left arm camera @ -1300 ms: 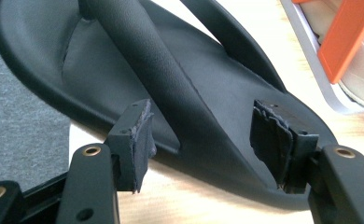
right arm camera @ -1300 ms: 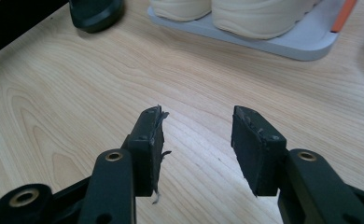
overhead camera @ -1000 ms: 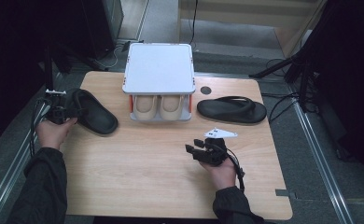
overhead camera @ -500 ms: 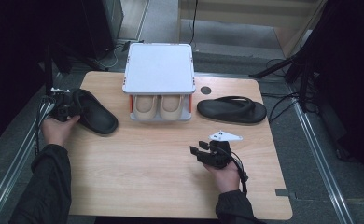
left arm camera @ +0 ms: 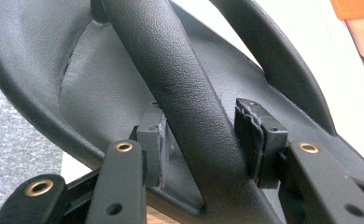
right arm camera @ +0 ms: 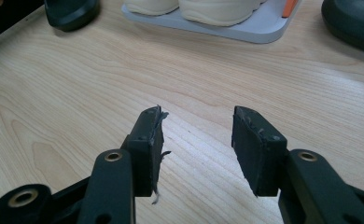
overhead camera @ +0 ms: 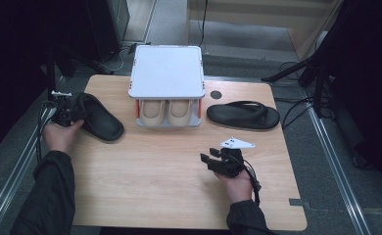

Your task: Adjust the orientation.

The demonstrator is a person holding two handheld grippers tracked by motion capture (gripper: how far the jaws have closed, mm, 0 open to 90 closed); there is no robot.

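From the high view, a white two-tier shoe rack [overhead camera: 167, 73] is standing at the far middle of the light wooden table [overhead camera: 155, 181], with a pair of cream shoes [overhead camera: 168, 111] sitting on its lower shelf. Left of the rack, a black rubber flip-flop [overhead camera: 97, 117] is lying near the table's left edge, and the left gripper [overhead camera: 70, 111] is sitting at the sandal's outer end, held by the person's left hand [overhead camera: 61, 137]. Right of the rack, a second black flip-flop [overhead camera: 244, 115] is lying flat on the wood. In front of the rack and well apart from it, the right gripper [overhead camera: 209, 159] is hovering over bare table.

In the left gripper view, the sandal's textured black strap [left arm camera: 189, 107] is running up between the two pads. The jaws have just been closing around it and are standing about half open; the right pad [left arm camera: 259, 137] looks to be meeting the strap's edge, though a firm squeeze cannot be told.

In the right gripper view, the jaws are standing fairly wide apart with nothing between them, over the wood grain. The rack's base [right arm camera: 245, 29] and the cream shoes [right arm camera: 203, 9] are showing ahead.
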